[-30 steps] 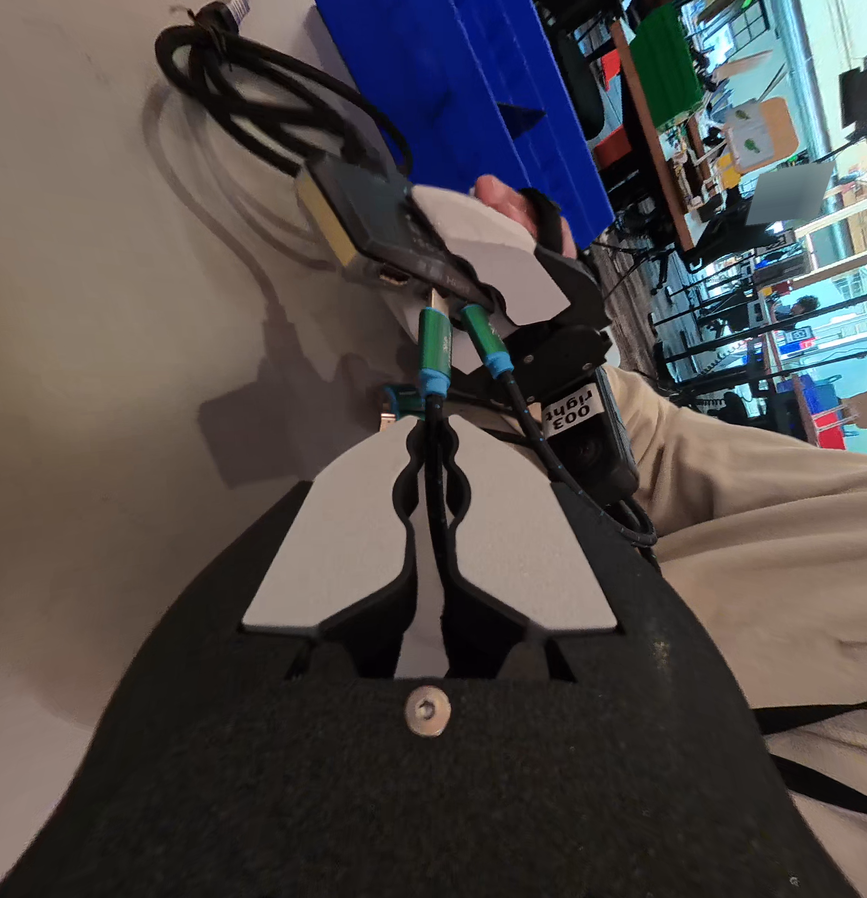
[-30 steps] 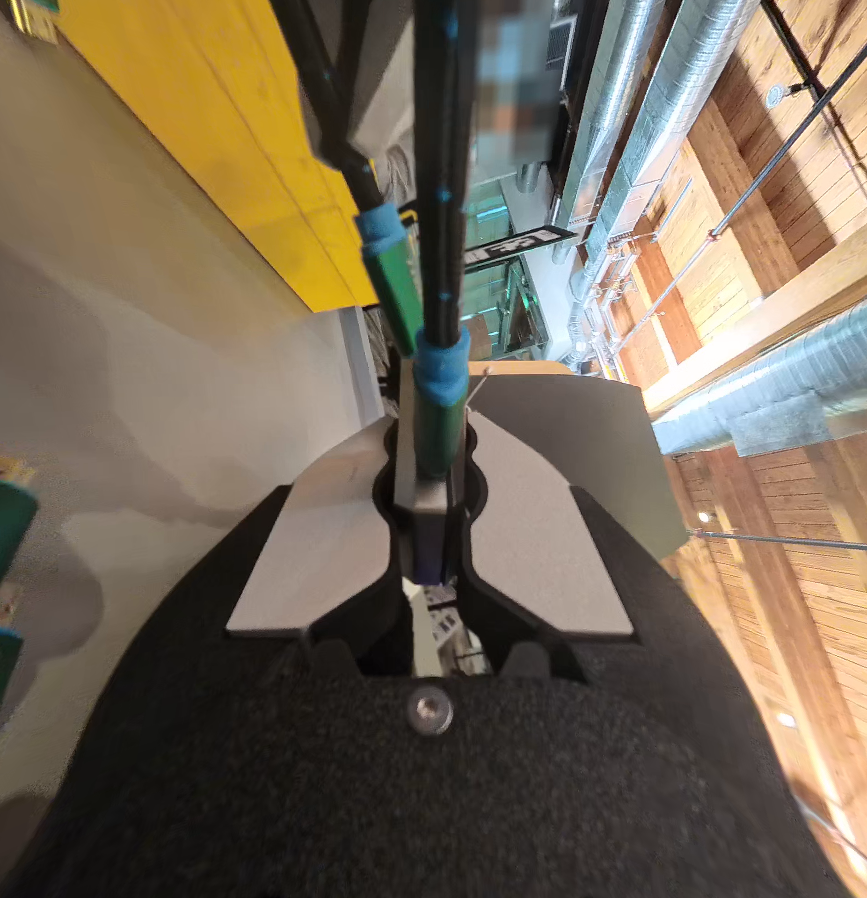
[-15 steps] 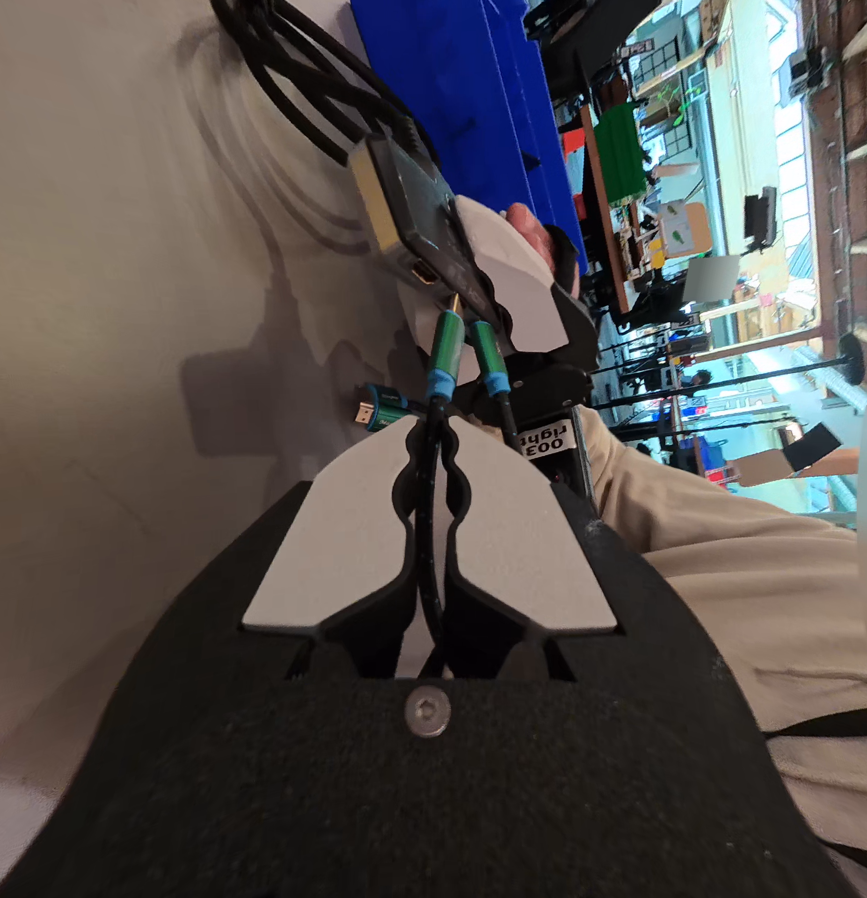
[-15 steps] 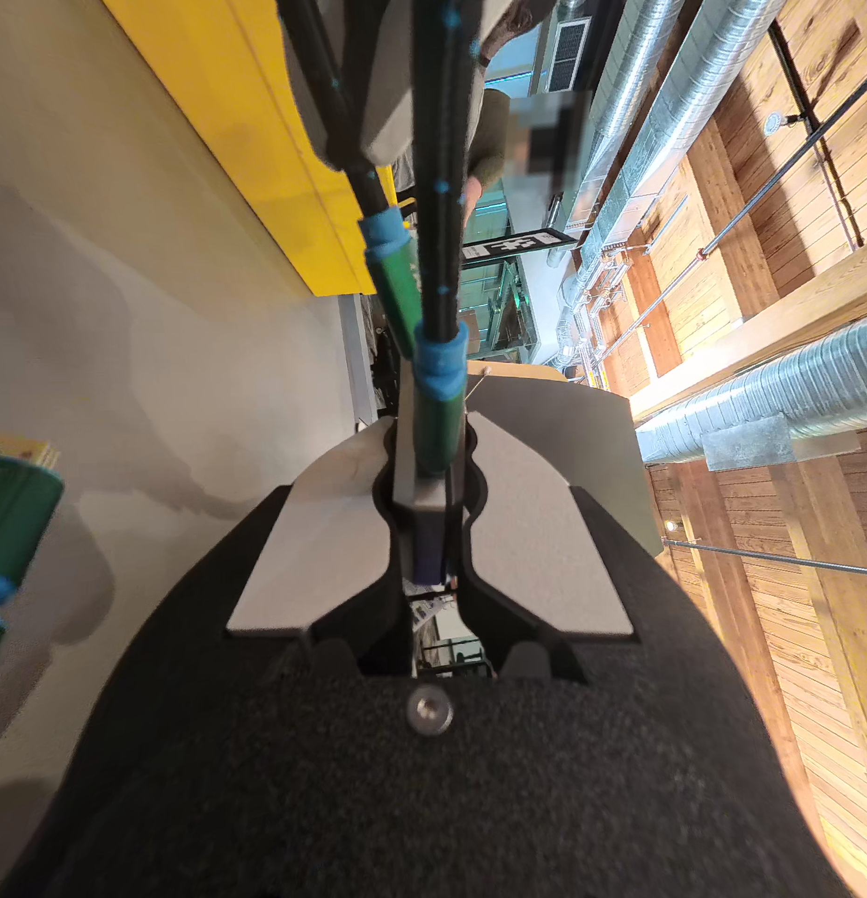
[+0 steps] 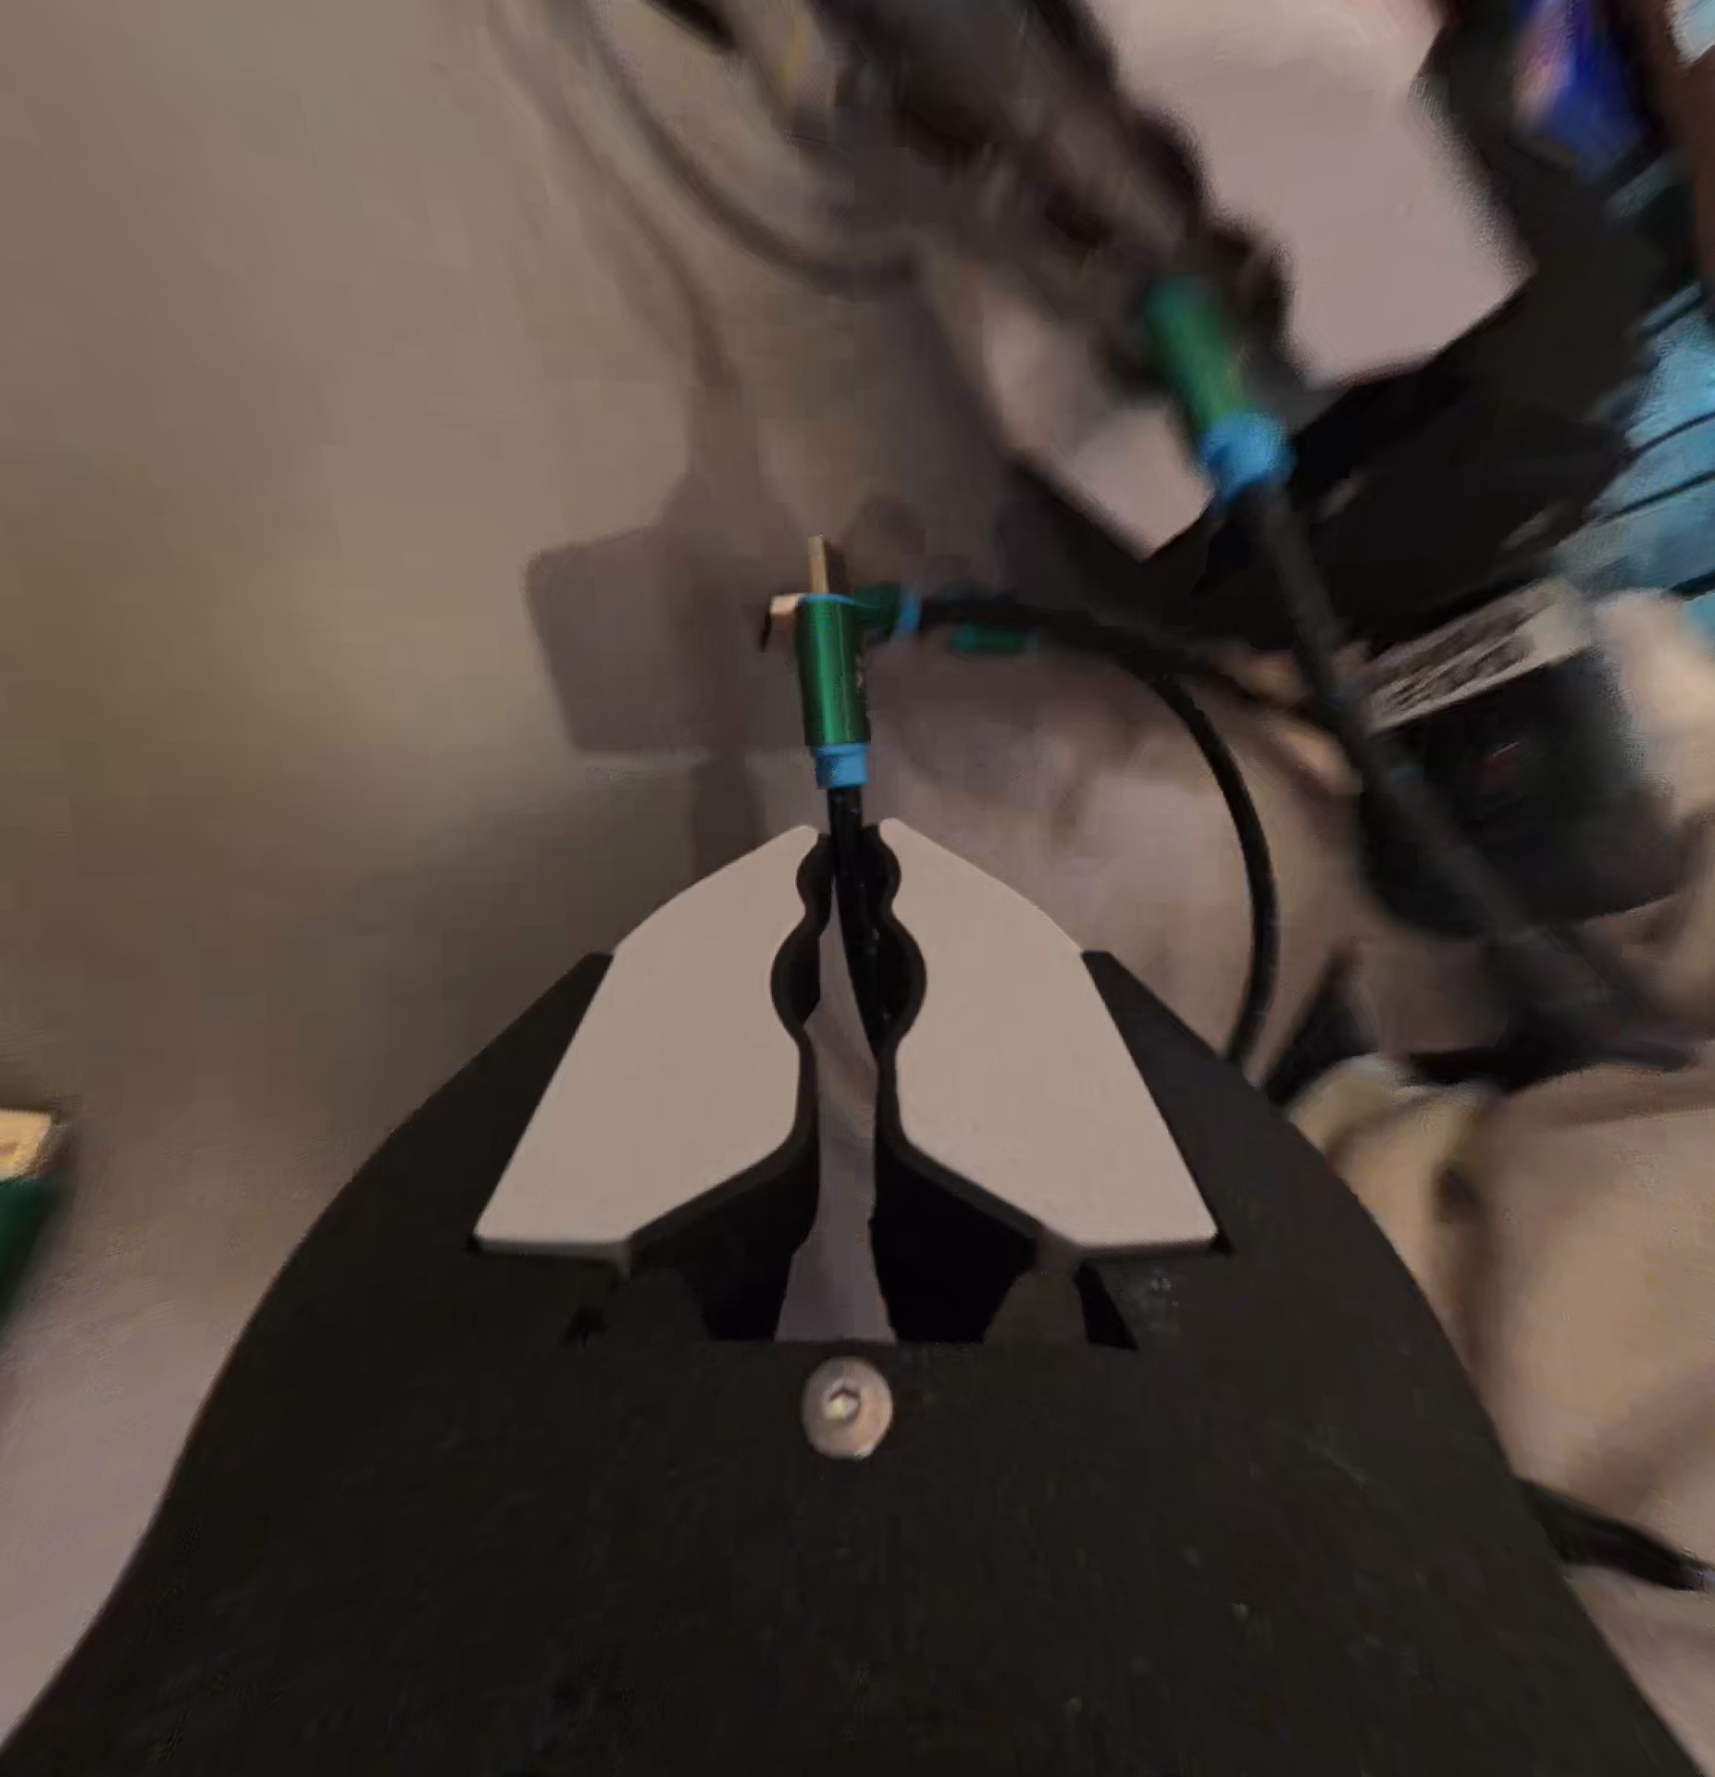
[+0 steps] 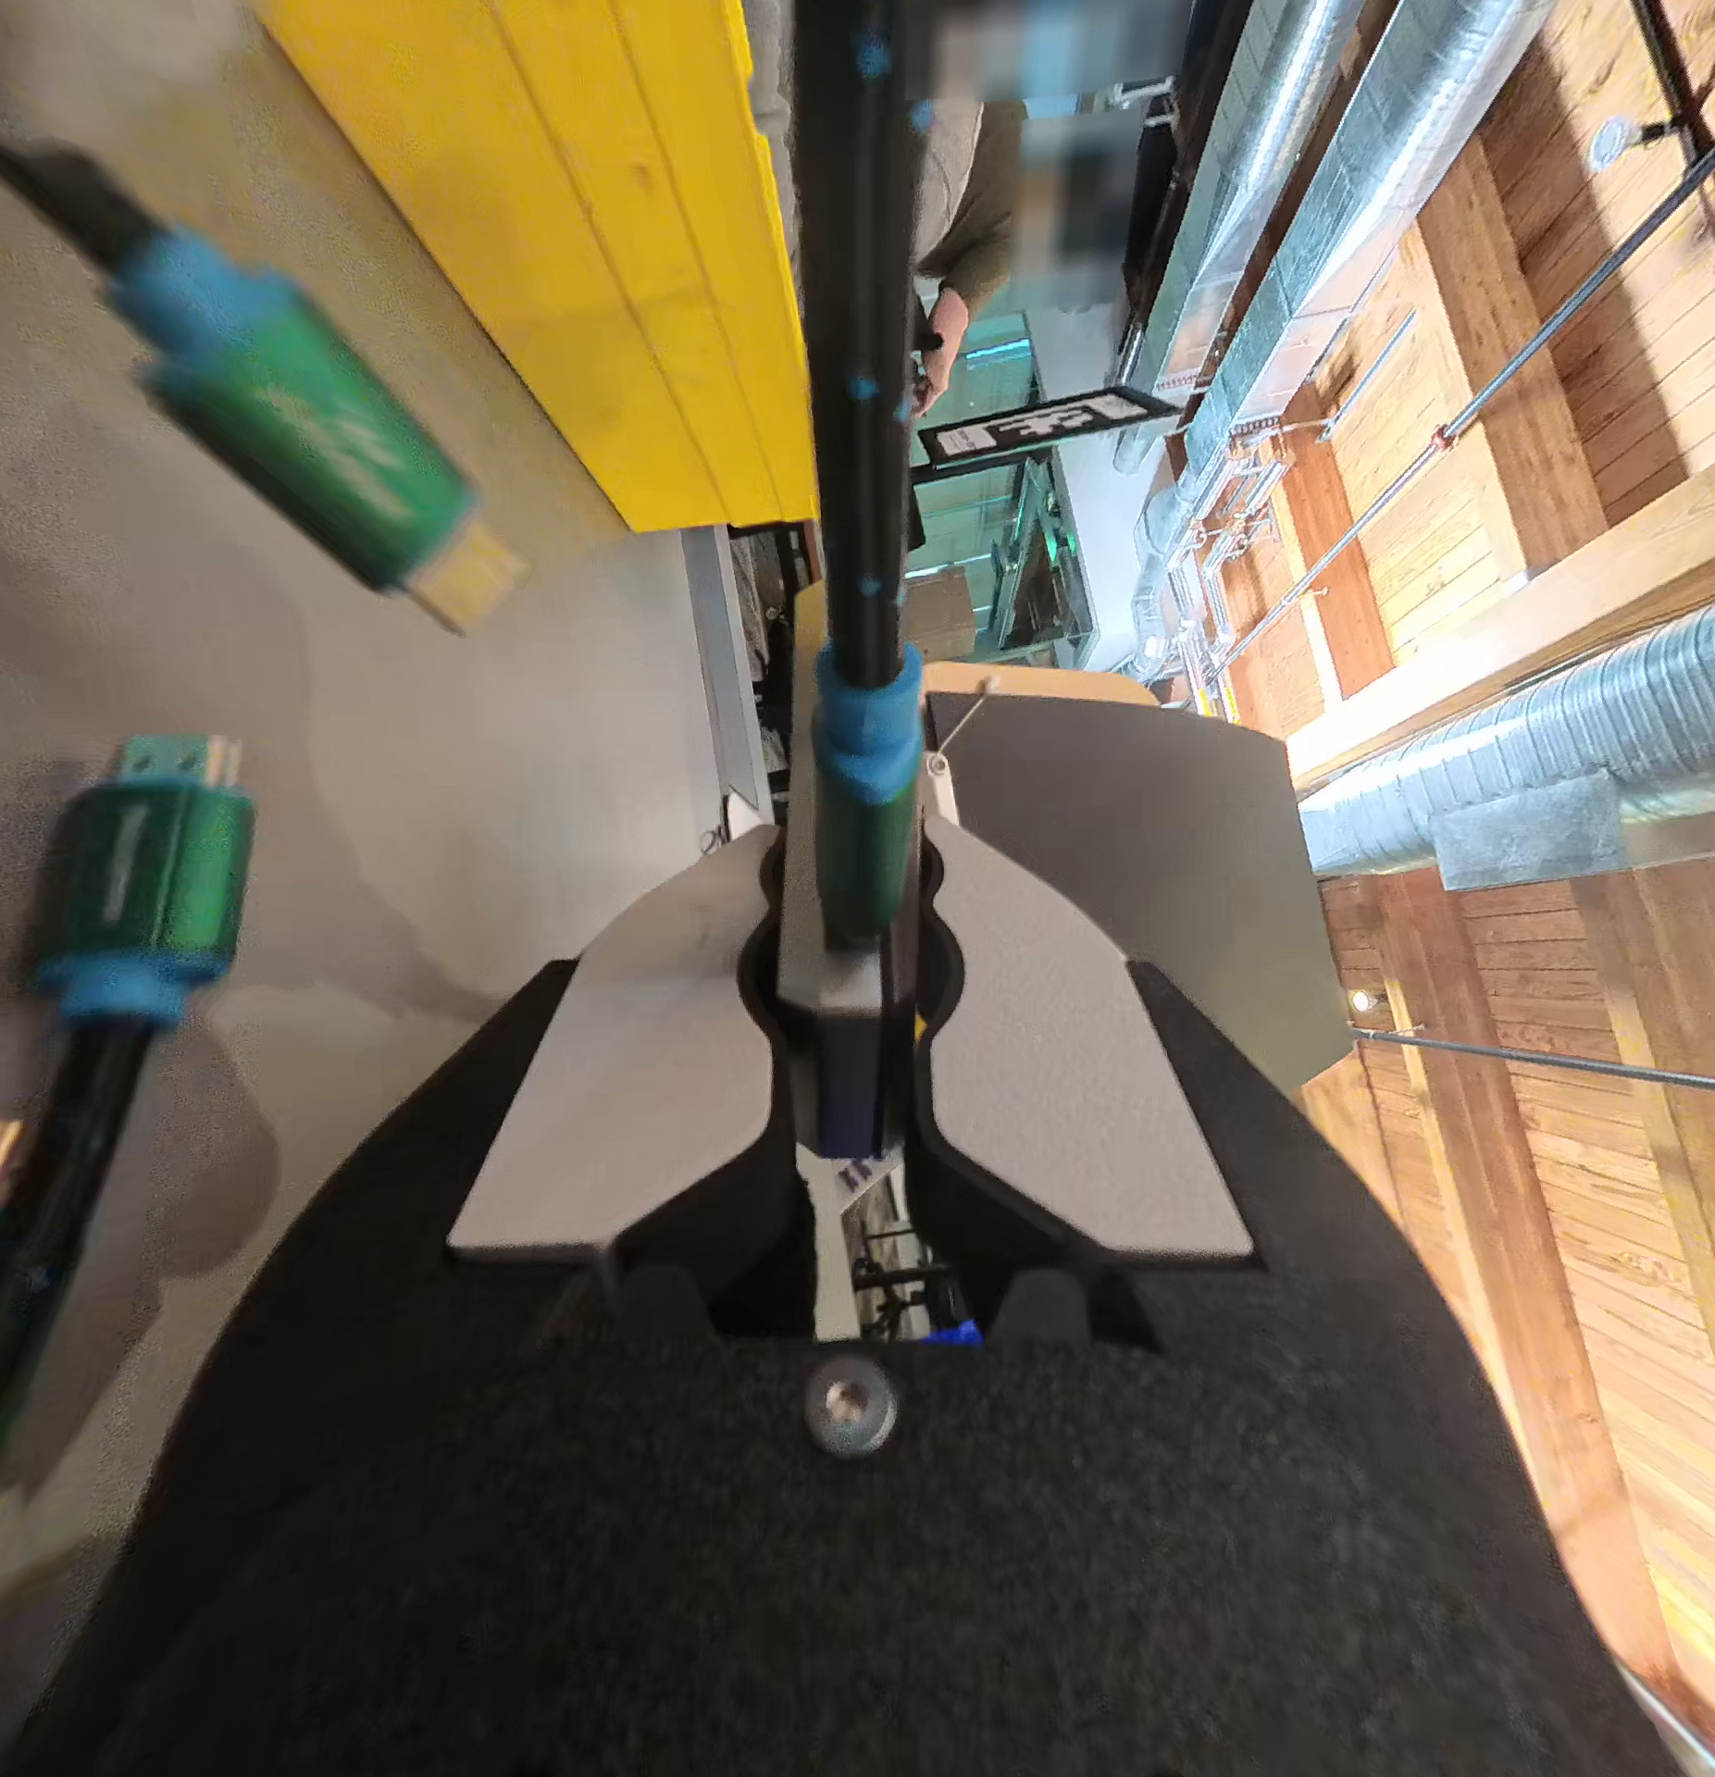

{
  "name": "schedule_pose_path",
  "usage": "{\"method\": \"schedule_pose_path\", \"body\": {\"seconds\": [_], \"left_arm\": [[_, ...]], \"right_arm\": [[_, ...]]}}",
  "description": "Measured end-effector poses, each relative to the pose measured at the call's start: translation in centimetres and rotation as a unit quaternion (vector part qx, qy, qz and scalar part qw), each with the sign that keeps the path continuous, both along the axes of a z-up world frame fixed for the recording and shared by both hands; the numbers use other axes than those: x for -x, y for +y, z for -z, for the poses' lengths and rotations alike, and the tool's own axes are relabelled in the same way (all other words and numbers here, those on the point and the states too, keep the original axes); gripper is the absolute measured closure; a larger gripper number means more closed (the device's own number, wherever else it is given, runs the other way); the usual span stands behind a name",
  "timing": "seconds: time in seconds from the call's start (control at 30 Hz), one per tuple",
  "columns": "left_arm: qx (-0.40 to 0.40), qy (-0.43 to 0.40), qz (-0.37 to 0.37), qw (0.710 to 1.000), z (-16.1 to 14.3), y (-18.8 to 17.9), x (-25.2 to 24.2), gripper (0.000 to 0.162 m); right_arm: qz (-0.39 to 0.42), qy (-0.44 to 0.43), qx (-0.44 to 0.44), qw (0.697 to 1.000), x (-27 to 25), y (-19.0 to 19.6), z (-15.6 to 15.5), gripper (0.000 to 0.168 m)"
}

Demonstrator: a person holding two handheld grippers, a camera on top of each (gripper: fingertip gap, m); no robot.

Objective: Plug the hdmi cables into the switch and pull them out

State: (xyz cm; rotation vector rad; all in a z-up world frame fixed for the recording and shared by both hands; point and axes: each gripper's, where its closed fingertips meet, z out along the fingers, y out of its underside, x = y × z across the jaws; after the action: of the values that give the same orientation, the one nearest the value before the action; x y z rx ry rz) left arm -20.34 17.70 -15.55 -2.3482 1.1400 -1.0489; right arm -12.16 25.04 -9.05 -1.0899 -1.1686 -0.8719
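The left hand-held gripper is pinching the black cord of an HDMI cable just behind its green plug, its jaws nearly together around the cord. That plug, which half a second ago was seated in the switch, is now standing free in the air with its gold tip bare and well apart from the switch. The left wrist view is heavily smeared, which suggests the gripper is travelling fast as it is pulling away.

The right hand-held gripper is clamping the switch edge-on between its pads, as it was a second ago. A second green plug with a blue collar is sitting in the switch, its cord running straight up out of view. In the right wrist view the freed plug is floating to the upper left, clear of the switch, and another loose plug is lying on the pale worktop at the left.

Judging from this, one cable has just been pulled out and one is remaining plugged in, so the pulling-out part seems partly done.
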Motion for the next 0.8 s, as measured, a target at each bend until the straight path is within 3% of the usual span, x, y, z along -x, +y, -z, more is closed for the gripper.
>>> {"method": "schedule_pose_path", "body": {"seconds": [0.13, 0.27, 0.37, 0.43, 0.5, 0.57, 0.63, 0.7, 0.8], "left_arm": [[-0.11, 0.078, 0.033, 0.99, 1.8, 0.5, 0.5, 0.156], [-0.244, 0.156, 0.051, 0.956, 3.4, 1.7, 0.7, 0.155], [-0.334, 0.19, 0.062, 0.921, 3.2, 2.4, 0.3, 0.136], [-0.357, 0.199, 0.059, 0.911, 3.2, 2.7, 0.1, 0.135], [-0.363, 0.19, 0.06, 0.91, 3.3, 2.8, -0.2, 0.135], [-0.37, 0.187, 0.065, 0.908, 3.5, 3.1, -0.4, 0.151], [-0.362, 0.192, 0.065, 0.91, 3.5, 3.3, -0.4, 0.152], [-0.303, 0.175, 0.056, 0.935, 3.4, 3.0, -0.5, 0.152], [-0.161, 0.047, 0.037, 0.985, 0.8, 1.4, -1.3, 0.152]], "right_arm": [[0.007, 0.033, 0.019, 0.999, -0.9, 0.5, 0.0, 0.146], [0.006, 0.043, 0.03, 0.999, -1.1, 0.7, 0.3, 0.146], [0.005, 0.044, 0.033, 0.998, -1.0, 0.7, 0.4, 0.146], [0.003, 0.043, 0.034, 0.998, -0.9, 0.7, 0.4, 0.146], [0.002, 0.043, 0.036, 0.998, -0.8, 0.7, 0.5, 0.146], [0.001, 0.042, 0.037, 0.998, -0.8, 0.7, 0.5, 0.146], [0.0, 0.039, 0.037, 0.999, -0.6, 0.6, 0.6, 0.146], [-0.002, 0.034, 0.033, 0.999, -0.5, 0.5, 0.5, 0.146], [-0.009, 0.025, 0.029, 0.999, -0.2, 0.3, 0.5, 0.146]]}}
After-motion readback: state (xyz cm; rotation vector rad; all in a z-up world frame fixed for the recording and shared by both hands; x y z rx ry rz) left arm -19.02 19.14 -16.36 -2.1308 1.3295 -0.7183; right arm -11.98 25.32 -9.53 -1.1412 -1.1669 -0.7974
